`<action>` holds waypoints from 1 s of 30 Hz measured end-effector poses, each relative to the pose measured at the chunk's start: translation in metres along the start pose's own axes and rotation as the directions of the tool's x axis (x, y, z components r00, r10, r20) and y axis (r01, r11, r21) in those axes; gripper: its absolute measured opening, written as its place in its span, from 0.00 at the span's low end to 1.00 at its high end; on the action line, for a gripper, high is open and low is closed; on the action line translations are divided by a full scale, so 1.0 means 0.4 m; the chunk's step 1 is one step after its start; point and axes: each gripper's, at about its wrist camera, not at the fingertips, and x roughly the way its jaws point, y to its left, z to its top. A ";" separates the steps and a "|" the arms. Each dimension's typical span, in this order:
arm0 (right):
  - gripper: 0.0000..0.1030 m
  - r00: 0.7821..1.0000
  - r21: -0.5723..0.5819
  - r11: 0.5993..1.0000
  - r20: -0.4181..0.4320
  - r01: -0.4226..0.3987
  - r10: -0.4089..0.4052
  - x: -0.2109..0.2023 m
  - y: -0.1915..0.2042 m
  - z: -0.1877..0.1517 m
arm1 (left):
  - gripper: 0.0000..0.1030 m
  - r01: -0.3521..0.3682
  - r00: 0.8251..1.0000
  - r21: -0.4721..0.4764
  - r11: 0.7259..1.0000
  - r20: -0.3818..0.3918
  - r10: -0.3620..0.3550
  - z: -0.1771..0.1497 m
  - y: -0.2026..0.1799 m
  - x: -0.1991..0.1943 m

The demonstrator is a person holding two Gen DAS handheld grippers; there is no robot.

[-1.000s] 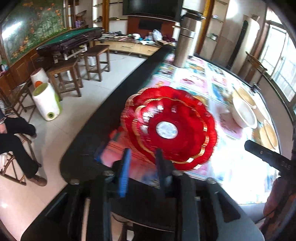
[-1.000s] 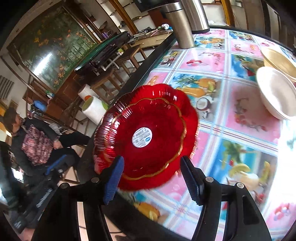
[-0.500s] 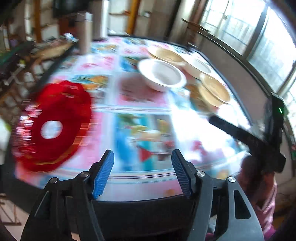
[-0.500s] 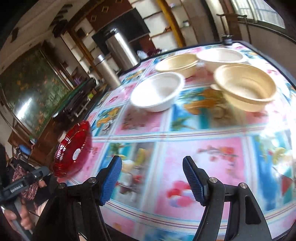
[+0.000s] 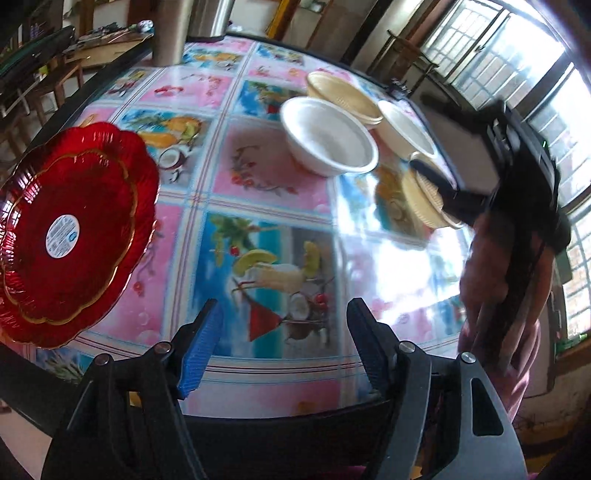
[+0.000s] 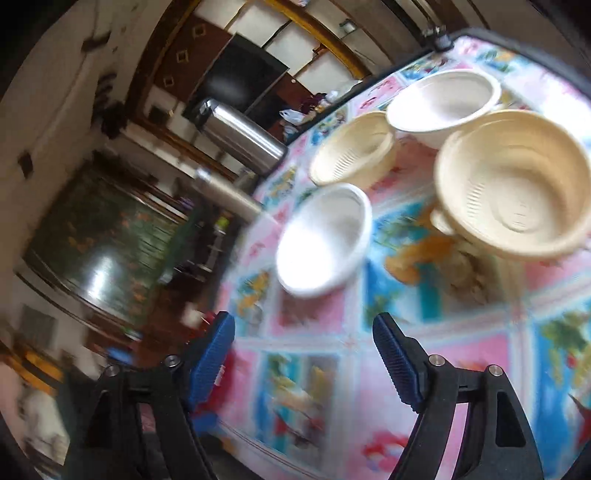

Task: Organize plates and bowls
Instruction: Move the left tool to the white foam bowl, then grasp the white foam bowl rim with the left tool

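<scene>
While the red plate rests at the table's edge, both grippers' jaws gape empty.

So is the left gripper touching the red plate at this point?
Apart. The left wrist view shows the left gripper open above the tablecloth, with patterned cloth visible between its blue fingertips and the red plate lying off to its left.

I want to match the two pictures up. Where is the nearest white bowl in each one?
Left wrist view: the white bowl sits upper middle, just right of centre, in front of a cream bowl.
Right wrist view: the same white bowl is near the centre, blurred, left of the big cream bowl.
Shared landmark: the steel flask at the table's far edge.
</scene>
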 end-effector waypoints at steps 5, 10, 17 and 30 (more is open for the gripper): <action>0.85 0.998 0.040 0.998 0.055 -0.042 0.040 0.049 0.004 0.080 | 0.67 -0.015 1.000 0.005 1.000 -0.018 0.015 0.080 -0.017 0.002; 0.85 0.996 0.019 1.000 0.084 -0.022 0.021 0.091 0.008 0.147 | 0.69 0.005 1.000 -0.016 1.000 -0.006 -0.006 0.236 -0.038 0.028; 0.85 0.992 0.107 0.986 -0.003 -0.127 0.128 0.119 -0.066 0.145 | 0.68 0.001 0.993 -0.153 0.988 -0.119 -0.019 0.393 0.001 0.178; 0.85 0.987 0.211 0.966 -0.022 -0.151 0.159 0.155 -0.115 0.144 | 0.68 0.060 0.998 -0.286 0.956 0.022 -0.056 0.403 -0.006 0.197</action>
